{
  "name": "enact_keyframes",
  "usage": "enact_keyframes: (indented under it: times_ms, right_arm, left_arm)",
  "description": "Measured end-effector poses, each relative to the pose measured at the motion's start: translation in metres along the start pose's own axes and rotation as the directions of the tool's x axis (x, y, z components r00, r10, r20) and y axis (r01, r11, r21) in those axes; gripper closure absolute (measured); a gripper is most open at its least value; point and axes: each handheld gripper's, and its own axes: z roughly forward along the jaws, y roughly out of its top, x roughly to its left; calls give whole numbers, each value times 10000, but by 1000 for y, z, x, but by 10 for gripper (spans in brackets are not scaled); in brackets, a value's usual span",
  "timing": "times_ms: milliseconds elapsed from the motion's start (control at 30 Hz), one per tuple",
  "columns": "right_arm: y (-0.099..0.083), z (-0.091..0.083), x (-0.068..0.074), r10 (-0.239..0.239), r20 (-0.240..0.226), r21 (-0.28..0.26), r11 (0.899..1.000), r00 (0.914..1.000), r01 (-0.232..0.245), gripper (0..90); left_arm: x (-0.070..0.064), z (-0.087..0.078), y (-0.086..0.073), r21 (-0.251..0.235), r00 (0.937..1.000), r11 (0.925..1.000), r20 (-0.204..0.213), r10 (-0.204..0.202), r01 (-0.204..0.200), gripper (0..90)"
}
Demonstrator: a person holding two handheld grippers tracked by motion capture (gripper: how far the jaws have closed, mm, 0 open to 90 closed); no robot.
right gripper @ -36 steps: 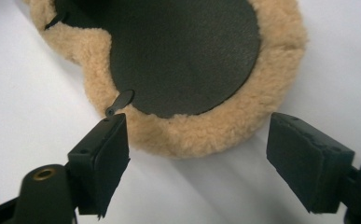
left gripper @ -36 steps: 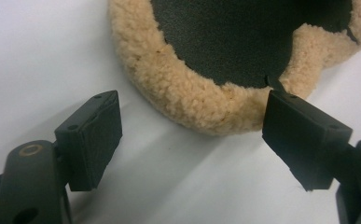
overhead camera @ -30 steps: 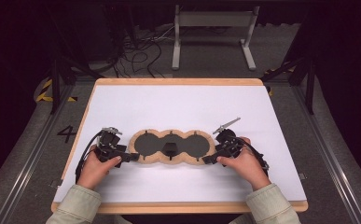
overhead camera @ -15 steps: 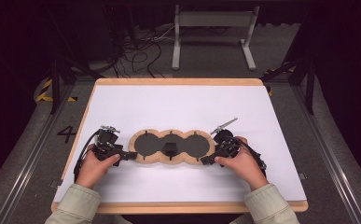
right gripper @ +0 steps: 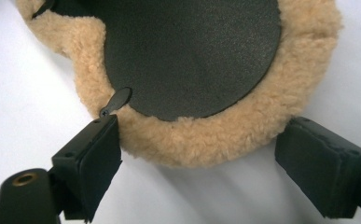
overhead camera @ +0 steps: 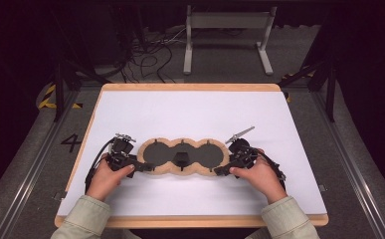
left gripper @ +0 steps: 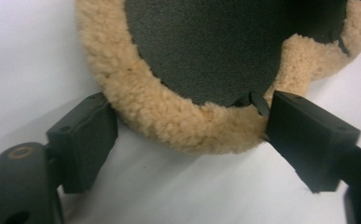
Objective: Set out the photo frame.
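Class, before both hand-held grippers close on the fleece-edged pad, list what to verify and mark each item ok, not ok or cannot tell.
1. Left hand-held gripper open, jaws either side of the fleece rim: ok.
2. Right hand-held gripper open, jaws straddling the rim: ok.
3. Pad lying flat on the table: ok.
4. Each gripper at its own end of the pad, seen from the high view: ok.
5. Small black tab clear of the right jaw: not ok, it lies right at the jaw.
6. Rim deep enough between the jaws for a firm grip: cannot tell.
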Motion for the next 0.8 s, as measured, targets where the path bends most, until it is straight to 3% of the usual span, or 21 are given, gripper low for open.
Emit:
enact_keyframes:
  times_ms: [200, 367, 533, 567, 800]
  right_arm:
    - [2, -1, 1, 197, 27, 260, 9995, 9998, -197, 162]
    - [1, -3, 1, 465, -123, 441, 9980, 9988, -459, 165]
    - [3, -2, 3, 443, 57, 580, 9973, 9990, -446, 184]
    - [4, -2, 3, 468, 60, 569, 9973, 9989, -470, 183]
    - [3, -4, -1, 914, -338, 445, 9950, 9952, -898, 183]
  left_arm:
    - [0, 0, 0, 99, 9997, 9998, 164, -155, 154, 166]
    - [-1, 0, 0, 141, 9997, 9997, 145, -203, 200, 170]
    - [-2, 0, 1, 167, 9999, 9998, -129, -77, 79, 170]
    - [-4, 0, 1, 222, 9998, 9996, -28, -176, 177, 169]
    - [-3, 0, 1, 198, 9998, 9997, -68, -172, 174, 178]
